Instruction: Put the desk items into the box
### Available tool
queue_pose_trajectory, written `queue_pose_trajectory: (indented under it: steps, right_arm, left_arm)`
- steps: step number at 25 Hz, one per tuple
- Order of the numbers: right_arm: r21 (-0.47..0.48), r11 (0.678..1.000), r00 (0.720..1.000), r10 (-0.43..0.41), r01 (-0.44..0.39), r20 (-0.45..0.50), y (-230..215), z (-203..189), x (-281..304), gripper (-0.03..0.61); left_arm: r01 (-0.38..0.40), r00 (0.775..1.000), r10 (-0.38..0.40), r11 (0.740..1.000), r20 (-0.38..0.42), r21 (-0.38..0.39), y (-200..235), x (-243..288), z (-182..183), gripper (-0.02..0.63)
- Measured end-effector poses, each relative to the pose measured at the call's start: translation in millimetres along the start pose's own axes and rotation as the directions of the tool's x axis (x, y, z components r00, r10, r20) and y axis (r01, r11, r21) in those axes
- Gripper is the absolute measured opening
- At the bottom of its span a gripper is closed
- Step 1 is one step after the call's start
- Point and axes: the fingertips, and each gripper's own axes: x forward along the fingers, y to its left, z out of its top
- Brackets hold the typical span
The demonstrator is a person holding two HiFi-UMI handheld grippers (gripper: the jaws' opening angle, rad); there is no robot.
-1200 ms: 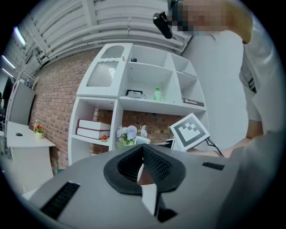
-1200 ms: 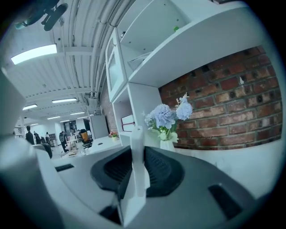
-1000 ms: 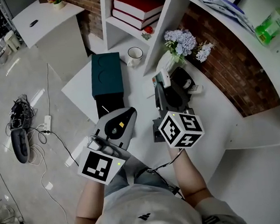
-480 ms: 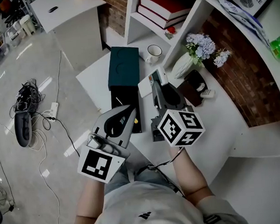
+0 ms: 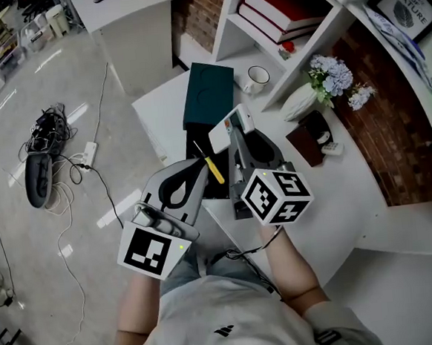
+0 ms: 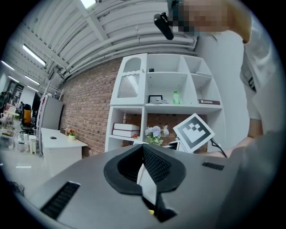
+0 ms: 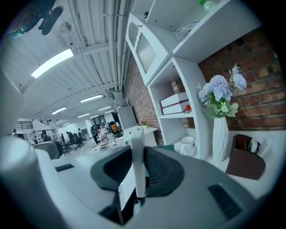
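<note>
Two tongs are out in front of you, side by side and just apart. Your left tongs point(image 6: 142, 146) are pinched down to a thin seam at the tips with nothing between them, and a fleck of yellow shows through the slit nearer you. Your right tongs point(image 7: 137, 147) are clamped on a white flat item point(image 7: 136, 170), held on edge, its rounded end poking past the tips. Just beyond the left tips sits the box point(image 5: 208, 94) on the white desk point(image 5: 156, 120). Its black open half is nearest, a yellow-handled screwdriver point(image 5: 214, 171) lies across that half, and the teal half is farther on. From your head, the white item sits over the box's right edge. Past the right tips comes a white mug point(image 7: 187, 144). To its right stand a white vase point(image 7: 219, 134) of pale flowers and a brown holder point(image 7: 245, 163). Red books point(image 5: 281, 10) are on the shelf, farthest back.
</note>
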Motion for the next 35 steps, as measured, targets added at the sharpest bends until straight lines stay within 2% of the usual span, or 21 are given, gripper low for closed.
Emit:
queue_pose_trajectory:
  steps: [7,12,16,25,35]
  right_arm:
    - [0.026,0.997,0.986,0.072,-0.069,-0.152,9,-47,5,0.092]
    - [0.087,0.989,0.945,0.139,-0.118,-0.297,12,-94,6,0.092]
    - [0.123,0.984,0.914,0.165,-0.128,-0.372,11,-118,7,0.092]
    - [0.166,0.976,0.865,0.204,-0.143,-0.459,9,-144,16,0.094]
    - [0.185,0.975,0.861,0.200,-0.126,-0.467,-8,-149,44,0.095]
  left_arm:
    - [-0.018,1.000,0.018,1.000,-0.003,-0.013,7,-4,-5,0.012]
    - [-0.021,1.000,0.021,1.000,-0.008,-0.018,11,-3,-8,0.012]
    - [-0.027,1.000,0.026,0.999,-0.012,-0.020,14,-1,-10,0.012]
    - [-0.036,0.999,0.036,0.999,-0.016,-0.021,21,2,-12,0.012]
    - [-0.050,0.998,0.049,0.999,-0.030,-0.021,33,5,-16,0.012]
